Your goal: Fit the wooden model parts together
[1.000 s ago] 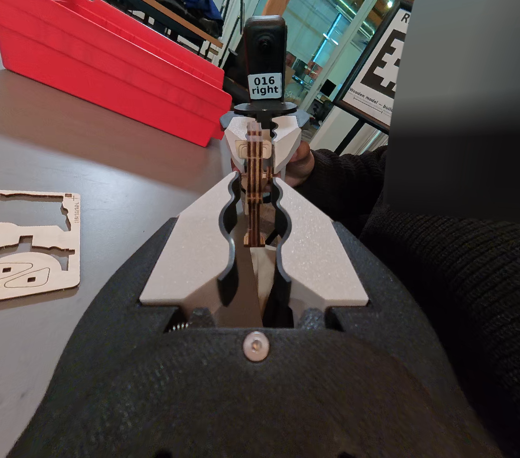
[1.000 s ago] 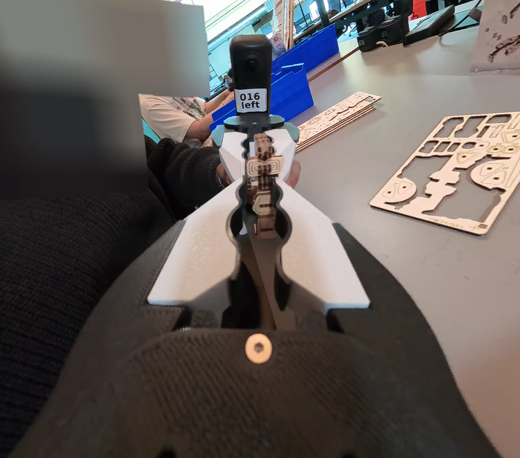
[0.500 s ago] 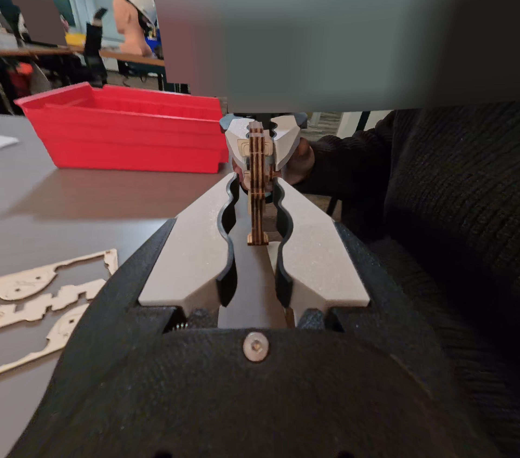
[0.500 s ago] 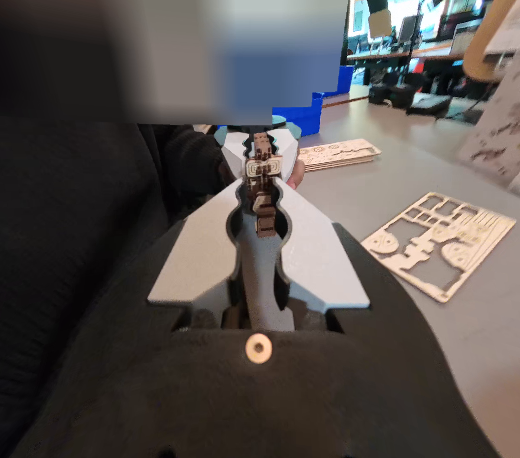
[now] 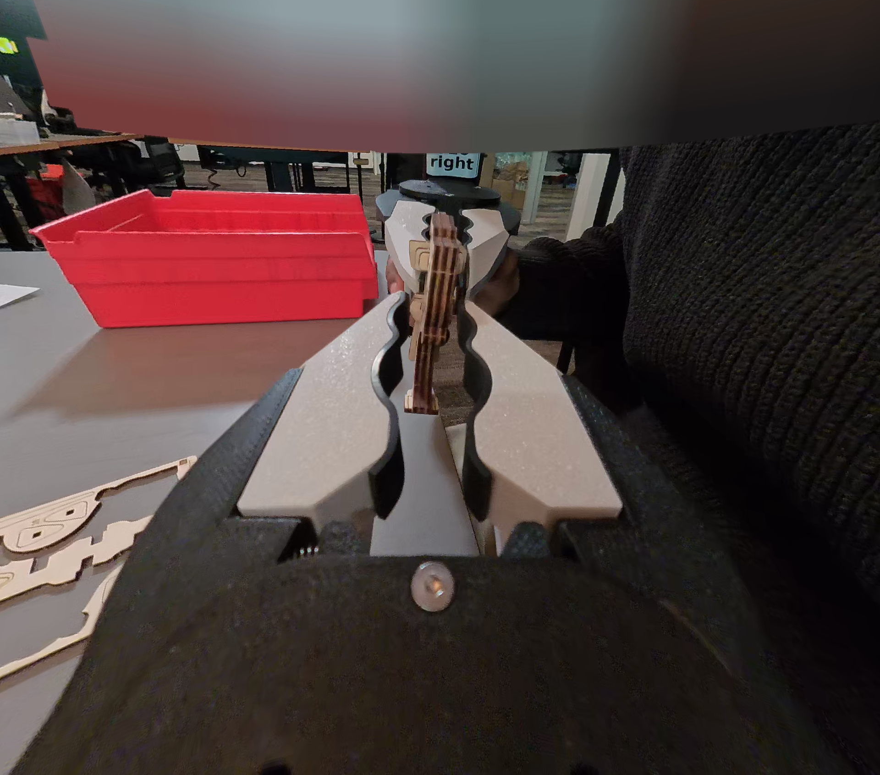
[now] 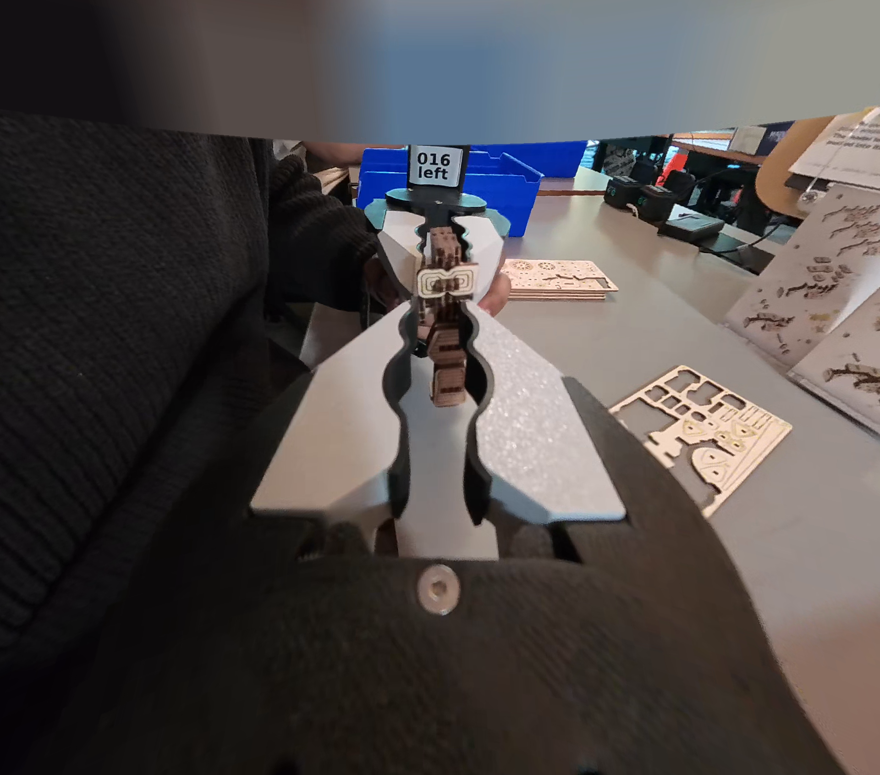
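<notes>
1. We are holding the left claw (image 5: 431, 352) with its fingers closed on the near end of the wooden model (image 5: 431, 323), and the layered plywood edge is standing upright between the wavy inner faces.
2. We are holding the right claw (image 6: 440, 352) clamped on the opposite end of the same model (image 6: 445, 337), so both claws are meeting nose to nose with the model bridging them, lifted clear of the surface (image 6: 619, 347).
3. A pale flat part with engraved loops (image 6: 446, 281) is sitting crosswise on the model, just beyond the right claw's tips; whether it is fully seated we cannot tell.
4. To do this step well, we judge that we should be keeping both claws in line and pressing straight along the model's length, so that tabs are entering slots squarely; any twist is likely to be cracking thin plywood or popping a joint.
5. Left of the model, a cut-out plywood sheet (image 5: 71, 547) is lying flat, and a red bin (image 5: 214, 261) is standing beyond it.
6. Right of the model, another punched sheet (image 6: 705, 433) is lying flat, a stack of sheets (image 6: 557, 285) is resting farther off, and a blue bin (image 6: 500, 185) is standing behind.
7. Beyond the model, desks and equipment are filling a workshop room, and a dark knitted sleeve (image 5: 738, 323) is framing each view.
</notes>
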{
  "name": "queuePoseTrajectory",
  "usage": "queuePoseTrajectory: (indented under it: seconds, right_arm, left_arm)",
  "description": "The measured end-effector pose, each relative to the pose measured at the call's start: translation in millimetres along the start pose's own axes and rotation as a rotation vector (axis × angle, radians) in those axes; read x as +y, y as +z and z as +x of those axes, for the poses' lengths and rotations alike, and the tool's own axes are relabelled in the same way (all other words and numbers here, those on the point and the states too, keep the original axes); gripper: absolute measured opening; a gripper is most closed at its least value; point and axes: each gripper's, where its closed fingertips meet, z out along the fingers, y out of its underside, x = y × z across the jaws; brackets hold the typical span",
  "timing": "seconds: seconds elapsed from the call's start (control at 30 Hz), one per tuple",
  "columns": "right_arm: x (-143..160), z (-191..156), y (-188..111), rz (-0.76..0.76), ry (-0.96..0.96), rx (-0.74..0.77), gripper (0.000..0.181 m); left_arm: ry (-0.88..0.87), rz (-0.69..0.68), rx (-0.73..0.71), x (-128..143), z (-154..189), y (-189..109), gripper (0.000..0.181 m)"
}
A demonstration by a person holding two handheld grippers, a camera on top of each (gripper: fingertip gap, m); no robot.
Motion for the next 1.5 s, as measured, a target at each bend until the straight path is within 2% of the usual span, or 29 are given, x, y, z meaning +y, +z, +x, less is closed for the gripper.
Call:
queuePoseTrajectory:
  seconds: [0.3, 0.63, 1.17, 1.5]
  right_arm:
    - [2.9, 3.5, 0.7, 0.021, 0.089, -0.018, 0.015]
    - [4.2, 4.3, 2.2, 0.036, 0.167, -0.038, 0.015]
    - [7.6, 8.1, 1.3, 0.039, 0.276, -0.057, 0.015]
    - [8.2, 7.0, 1.2, 0.025, 0.274, -0.061, 0.014]
  left_arm:
    - [-0.066, -0.028, 0.049, 8.9, 1.4, 1.1, 0.028]
    - [-0.048, -0.043, 0.011, 11.6, -0.6, 4.2, 0.017]
    - [-0.055, -0.061, -0.006, 14.1, -2.8, 5.3, 0.013]
    - [-0.043, -0.071, -0.001, 15.6, -1.8, 5.8, 0.013]
